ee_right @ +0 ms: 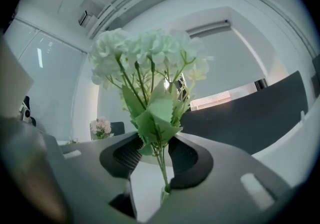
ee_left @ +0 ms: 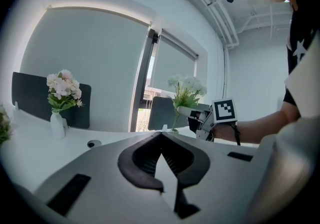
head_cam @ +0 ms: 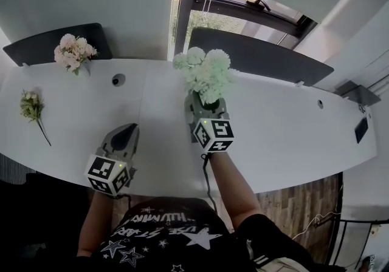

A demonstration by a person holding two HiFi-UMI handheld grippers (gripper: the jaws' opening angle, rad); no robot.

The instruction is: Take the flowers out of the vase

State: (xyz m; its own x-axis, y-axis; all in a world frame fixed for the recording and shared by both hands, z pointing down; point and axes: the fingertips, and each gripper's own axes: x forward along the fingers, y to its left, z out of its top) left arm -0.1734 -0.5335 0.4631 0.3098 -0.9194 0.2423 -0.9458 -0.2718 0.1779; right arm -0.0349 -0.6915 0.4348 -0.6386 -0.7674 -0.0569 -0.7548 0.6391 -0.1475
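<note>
A bunch of pale green-white flowers (head_cam: 203, 73) stands upright in my right gripper (head_cam: 205, 108), which is shut on its leaves and stems above the white table (head_cam: 285, 137). In the right gripper view the leaves (ee_right: 152, 118) are squeezed between the pads, and the thin stems run down to the mouth of a small vase (ee_right: 163, 197) just below. The left gripper view shows the same bunch (ee_left: 187, 88) held level off to the right. My left gripper (head_cam: 129, 129) rests low over the table's front, shut with nothing in it (ee_left: 161, 135).
Pink flowers (head_cam: 74, 52) stand in a white vase (ee_left: 56, 124) at the table's far left. A loose small bouquet (head_cam: 31, 107) lies flat at the left edge. Dark chair backs (head_cam: 255, 52) line the far side, and a cable hole (head_cam: 117, 80) sits in the tabletop.
</note>
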